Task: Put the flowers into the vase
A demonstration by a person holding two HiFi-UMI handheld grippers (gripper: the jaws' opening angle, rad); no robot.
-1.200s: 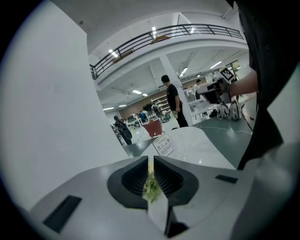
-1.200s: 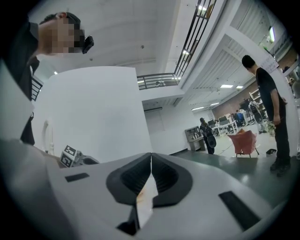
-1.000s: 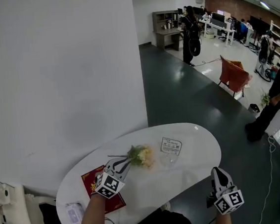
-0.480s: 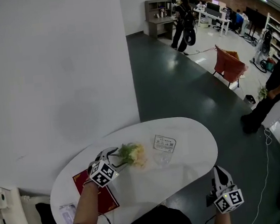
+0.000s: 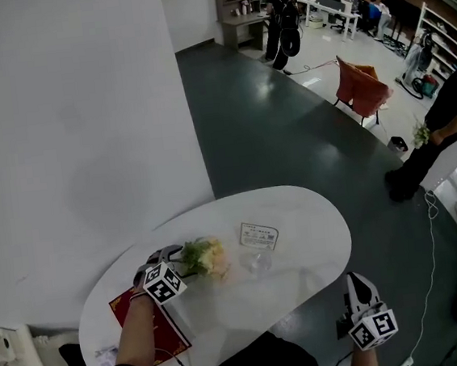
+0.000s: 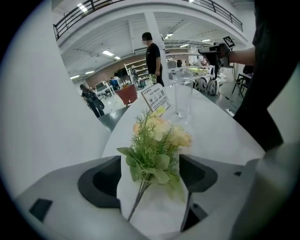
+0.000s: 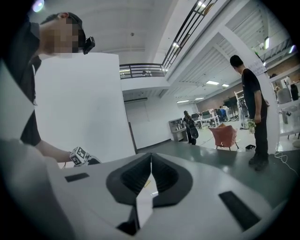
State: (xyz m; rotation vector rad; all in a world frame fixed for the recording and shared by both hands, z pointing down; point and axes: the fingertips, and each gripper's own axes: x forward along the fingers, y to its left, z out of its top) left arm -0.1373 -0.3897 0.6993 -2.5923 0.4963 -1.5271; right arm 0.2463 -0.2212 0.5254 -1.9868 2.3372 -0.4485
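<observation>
Lowered, left hand-held gripper (image 6: 150,177) has just opened around one flower bunch (image 6: 157,140) near one vase (image 6: 183,98); right hand-held gripper (image 7: 151,177) closed.

You have bare white oval table (image 5: 316,242) to the right, but the clear glass vase (image 5: 255,262) and white printed card (image 5: 258,235) stand just beyond the peach flowers (image 5: 208,257).

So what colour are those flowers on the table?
The flowers are peach-yellow with green leaves; left gripper view shows them best.
</observation>
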